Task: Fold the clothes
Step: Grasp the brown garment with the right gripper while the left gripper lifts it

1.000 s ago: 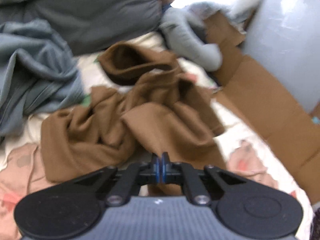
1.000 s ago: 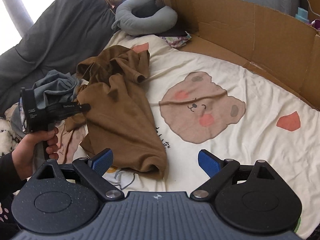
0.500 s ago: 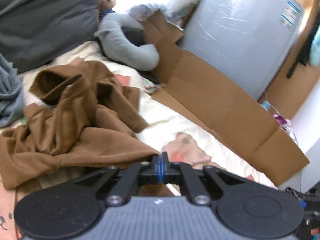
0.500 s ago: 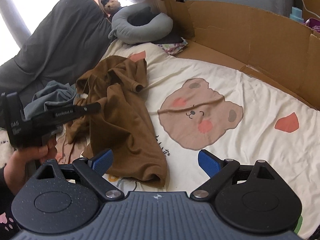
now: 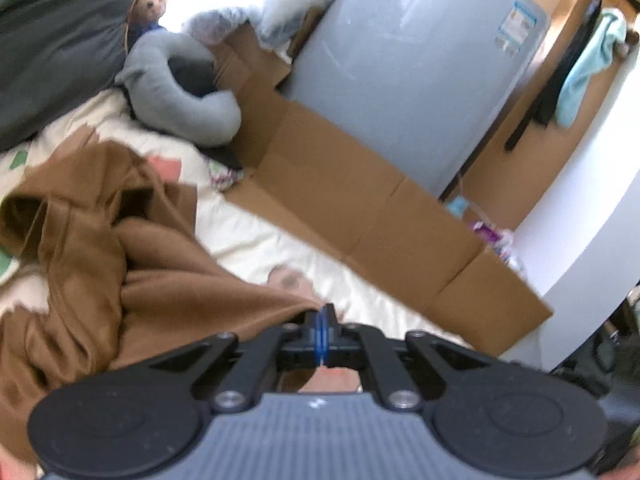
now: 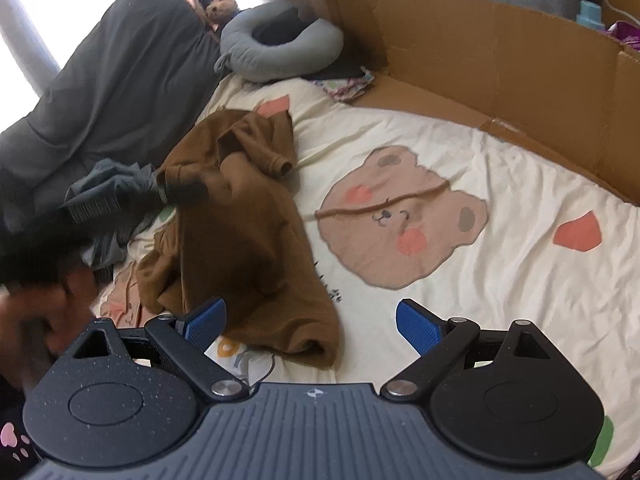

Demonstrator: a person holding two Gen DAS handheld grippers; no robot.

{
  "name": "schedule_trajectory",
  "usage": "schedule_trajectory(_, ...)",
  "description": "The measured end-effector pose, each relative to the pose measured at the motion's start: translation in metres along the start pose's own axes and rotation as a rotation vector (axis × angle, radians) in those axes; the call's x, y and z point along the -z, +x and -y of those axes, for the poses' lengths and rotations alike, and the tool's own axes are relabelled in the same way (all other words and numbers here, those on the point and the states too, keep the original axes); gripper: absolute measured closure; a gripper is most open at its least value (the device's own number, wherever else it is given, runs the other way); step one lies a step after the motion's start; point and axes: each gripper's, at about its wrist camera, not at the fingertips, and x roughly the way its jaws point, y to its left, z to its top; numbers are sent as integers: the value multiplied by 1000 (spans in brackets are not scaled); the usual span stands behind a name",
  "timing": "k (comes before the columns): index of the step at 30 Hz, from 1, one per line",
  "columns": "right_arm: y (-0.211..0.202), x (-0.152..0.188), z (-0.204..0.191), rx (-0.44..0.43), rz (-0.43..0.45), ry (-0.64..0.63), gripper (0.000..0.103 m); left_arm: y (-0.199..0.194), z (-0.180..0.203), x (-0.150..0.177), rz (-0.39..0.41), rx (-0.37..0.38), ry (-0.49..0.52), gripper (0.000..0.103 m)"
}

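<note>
Left gripper (image 5: 322,332) has its blue pads pressed together, pinching an edge of the brown garment (image 5: 132,264); in the right wrist view that gripper (image 6: 188,190) shows blurred, its tip at the garment's upper left, cloth (image 6: 240,232) drawn up toward it. Right gripper (image 6: 310,324) stands wide, nothing between its blue pads (image 6: 418,326), hovering over the garment's near hem. The brown garment lies crumpled on the cream bear-print sheet (image 6: 460,168), left of the bear face print (image 6: 400,216), one cuffed sleeve sticking out to the right. A grey garment (image 6: 108,200) is bunched just left of the brown one, touching it. Flattened cardboard (image 6: 520,80) forms a wall along the sheet's far and right edge; a box-like corner of it (image 5: 248,52) sits behind the grey neck pillow (image 6: 280,50), contents not visible. The pillow's ring holds something dark (image 6: 280,28), can't tell what. A patterned cloth (image 6: 352,84) pokes out beside the pillow. Teddy bear (image 6: 220,6) sits by the dark grey cushion (image 6: 112,76). A grey wrapped bulky item (image 5: 408,64) stands behind the cardboard. The person's hand (image 6: 44,320) is blurred at the left edge.
</note>
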Motion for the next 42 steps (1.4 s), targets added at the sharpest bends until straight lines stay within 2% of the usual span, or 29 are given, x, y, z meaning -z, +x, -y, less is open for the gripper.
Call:
schedule_trajectory(9, 42, 14, -24, -19, -52, -122, 8, -13, 4, -53, 93, 62, 10, 103)
schedule_trajectory(18, 108, 30, -29, 8, -118, -174, 9, -19, 14, -65, 97, 98, 35, 103)
schedule_trajectory(21, 121, 26, -27, 6, -116, -135, 25, -21, 17, -67, 94, 105, 46, 103)
schedule_trajectory(22, 124, 25, -25, 2, -115, -122, 40, -22, 18, -68, 94, 104, 52, 103)
schedule_trajectory(23, 125, 23, -23, 0, -113, -117, 67, -23, 18, -69, 94, 100, 60, 103)
schedule_trajectory(24, 126, 21, -21, 3, -115, -121, 84, -24, 19, -70, 95, 96, 68, 103)
schedule_trajectory(25, 122, 19, -18, -4, -110, -113, 93, -25, 20, -72, 98, 90, 77, 103)
schedule_trajectory(31, 75, 9, -5, -95, -72, -50, 95, -19, 23, -91, 113, 89, 98, 103)
schedule_trajectory(42, -4, 18, 4, -186, -79, 60, 96, -7, 58, -97, 55, 177, 163, 103)
